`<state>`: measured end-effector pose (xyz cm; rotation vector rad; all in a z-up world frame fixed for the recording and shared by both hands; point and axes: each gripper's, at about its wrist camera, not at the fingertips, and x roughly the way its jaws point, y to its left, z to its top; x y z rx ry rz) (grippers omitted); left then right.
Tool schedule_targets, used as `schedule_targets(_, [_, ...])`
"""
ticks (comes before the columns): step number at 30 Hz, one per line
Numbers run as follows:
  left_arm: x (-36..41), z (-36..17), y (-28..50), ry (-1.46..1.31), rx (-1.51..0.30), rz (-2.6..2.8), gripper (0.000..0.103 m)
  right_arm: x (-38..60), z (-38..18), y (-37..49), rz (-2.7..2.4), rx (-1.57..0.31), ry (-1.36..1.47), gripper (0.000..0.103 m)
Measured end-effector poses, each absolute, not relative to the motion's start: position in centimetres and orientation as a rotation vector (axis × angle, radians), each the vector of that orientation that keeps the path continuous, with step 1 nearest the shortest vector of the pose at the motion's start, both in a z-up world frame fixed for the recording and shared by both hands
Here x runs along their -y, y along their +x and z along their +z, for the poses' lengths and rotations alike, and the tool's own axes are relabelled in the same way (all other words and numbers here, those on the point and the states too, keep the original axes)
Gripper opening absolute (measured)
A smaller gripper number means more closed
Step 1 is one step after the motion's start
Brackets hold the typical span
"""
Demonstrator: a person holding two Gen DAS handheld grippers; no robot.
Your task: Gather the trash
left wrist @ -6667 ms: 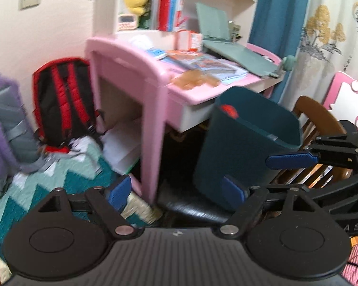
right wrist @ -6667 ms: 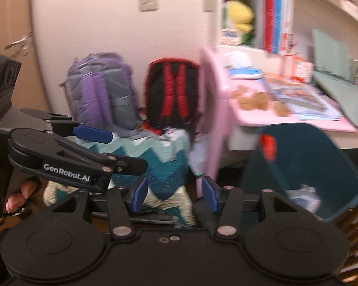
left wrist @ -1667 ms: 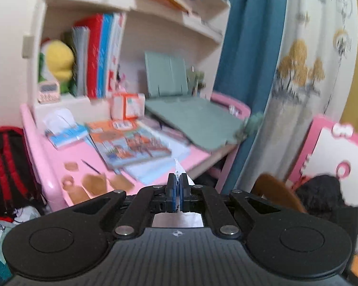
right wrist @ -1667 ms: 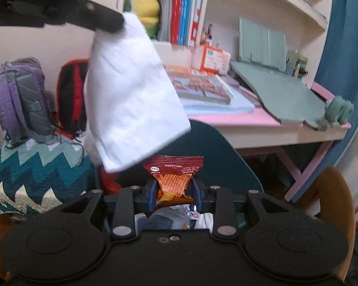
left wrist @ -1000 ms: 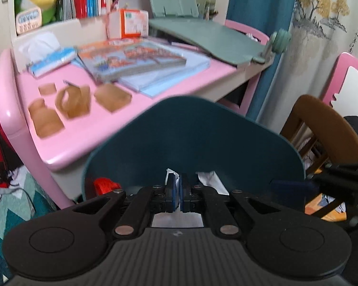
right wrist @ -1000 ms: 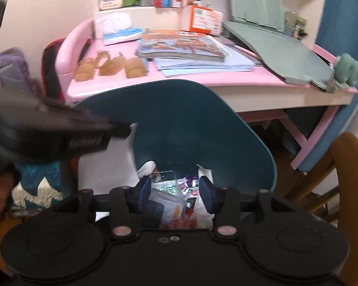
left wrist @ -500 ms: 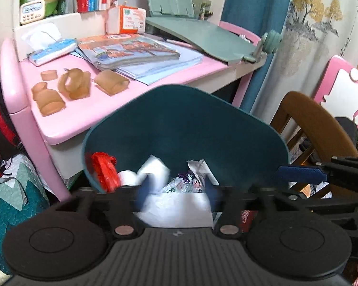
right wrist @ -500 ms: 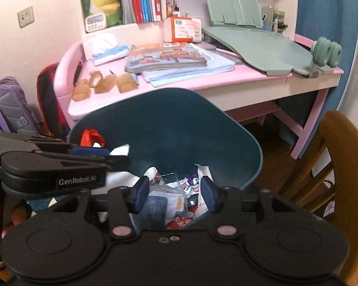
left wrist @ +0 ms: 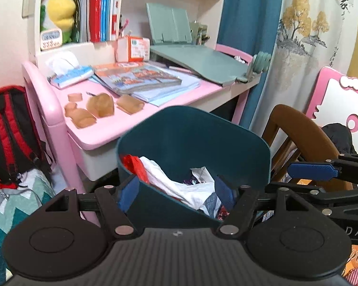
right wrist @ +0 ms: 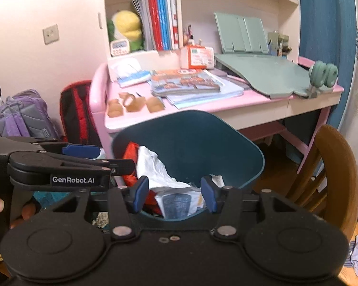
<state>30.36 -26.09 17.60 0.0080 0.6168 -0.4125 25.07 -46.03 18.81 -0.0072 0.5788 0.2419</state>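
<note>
A dark teal trash bin stands in front of the pink desk; it also shows in the right wrist view. Inside lie a white sheet of paper, a red wrapper and other wrappers. My left gripper is open and empty just above the bin's near rim. My right gripper is open and empty above the bin. Several brown scraps lie on the desk; they also show in the right wrist view.
The pink desk carries books, a tissue pack and a green book stand. A wooden chair stands to the right. A red backpack and purple backpack lie left.
My left gripper opened and let the white paper fall into the bin. Earlier my right gripper let the red wrapper go into the bin. Both grippers have pulled back a little.
</note>
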Motion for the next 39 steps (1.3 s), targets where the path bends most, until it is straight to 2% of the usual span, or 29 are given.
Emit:
schedule_targets(8, [24.2, 18.8, 26.1, 0.024, -0.524, -0.44, 0.076, 44.0, 19.5, 20.8, 0.269, -0.476, -0.048, 0.05])
schedule_targets(11, [23.6, 18.9, 24.4, 0.03, -0.492, -0.455, 0.082, 43.3, 19.6, 19.3, 0.27, -0.438, -0.059, 0.05])
schedule_targets(22, [22.4, 18.3, 20.9, 0.015, -0.457, -0.488, 0.086, 42.5, 19.0, 15.4, 0.27, -0.362, -0.036, 0.05])
schedule_targets(27, [21.8, 17.6, 20.1, -0.003, -0.436, -0.475, 0.101, 42.6, 18.1, 14.0, 0.25, -0.342, -0.019, 0.05])
schedule_targets(39, [21.6, 17.4, 19.2, -0.01, -0.42, -0.509, 0.101, 43.2, 17.8, 12.4, 0.202, -0.332, 0.019, 0.051])
